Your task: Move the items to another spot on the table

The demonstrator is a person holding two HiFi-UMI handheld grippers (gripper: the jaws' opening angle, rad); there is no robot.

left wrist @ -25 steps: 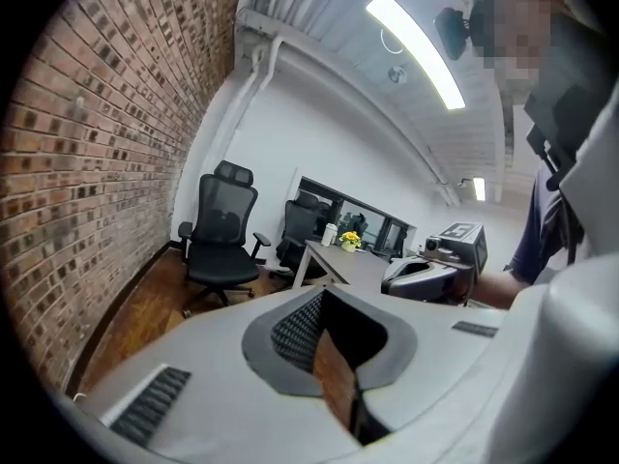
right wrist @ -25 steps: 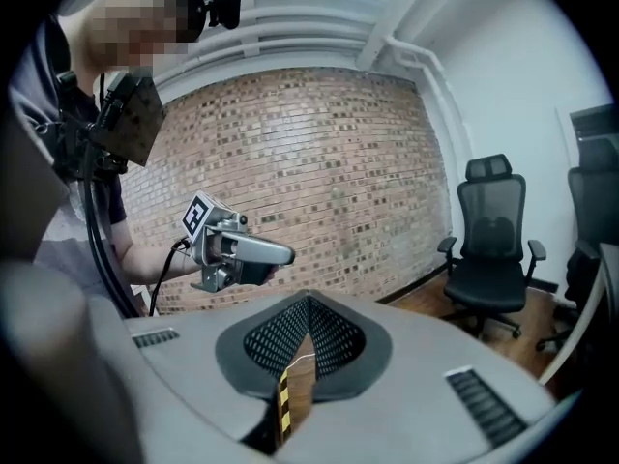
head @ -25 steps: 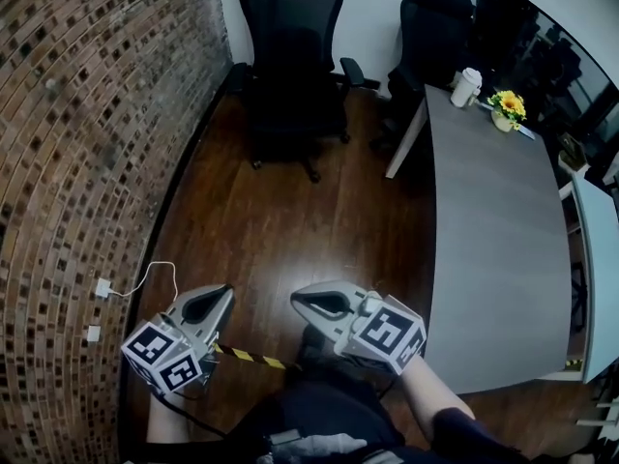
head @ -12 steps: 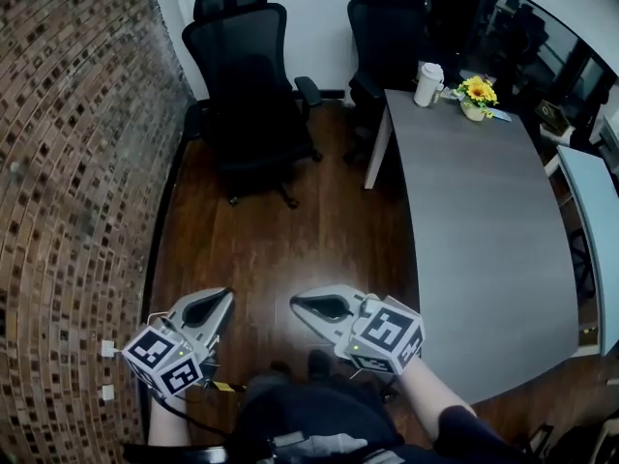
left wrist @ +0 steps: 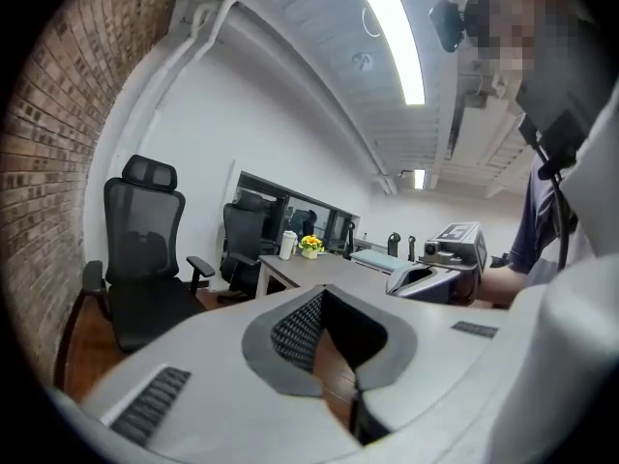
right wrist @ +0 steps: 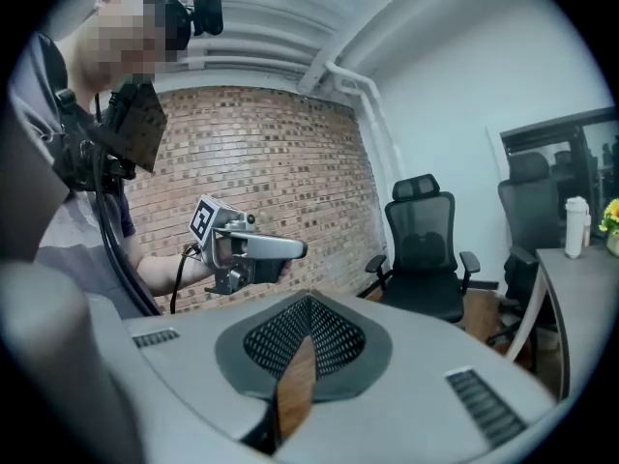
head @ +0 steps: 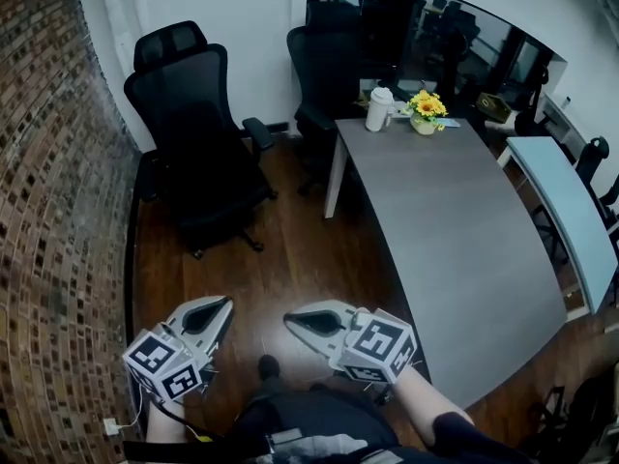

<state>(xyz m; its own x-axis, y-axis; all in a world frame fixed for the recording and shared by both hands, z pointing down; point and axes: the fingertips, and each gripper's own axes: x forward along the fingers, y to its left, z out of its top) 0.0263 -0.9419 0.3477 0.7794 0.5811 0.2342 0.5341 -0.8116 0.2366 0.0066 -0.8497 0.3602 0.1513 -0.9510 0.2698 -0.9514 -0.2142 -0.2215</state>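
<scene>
Overhead, the head view shows both grippers held low over the wooden floor (head: 290, 249), short of the near end of the grey table (head: 455, 230). The left gripper (head: 221, 305) is well off the table's left side, and the right gripper (head: 295, 319) is nearer its near corner. Neither touches the table. The white cup (head: 380, 109) and the pot of yellow flowers (head: 426, 114) stand just beside each other at the table's far end, well apart from both grippers. A black office chair (head: 193, 143) stands off the table's left side, and the brick wall (head: 48, 211) lies beyond it.

Next, the left gripper view shows the left gripper (left wrist: 324, 290) with its jaws pressed together and nothing between them. The table (left wrist: 324, 274) lies ahead, the cup (left wrist: 288, 245) and flowers (left wrist: 309, 246) on its far end. The right gripper (left wrist: 426, 276) shows on the right, in front of the table.

Lastly, the right gripper view shows the right gripper (right wrist: 308, 300) with its jaws closed tight and empty. The left gripper (right wrist: 261, 249) hangs before the brick wall (right wrist: 271, 162). The table (right wrist: 580, 288) edges in at the right, bearing the cup (right wrist: 576, 225).
</scene>
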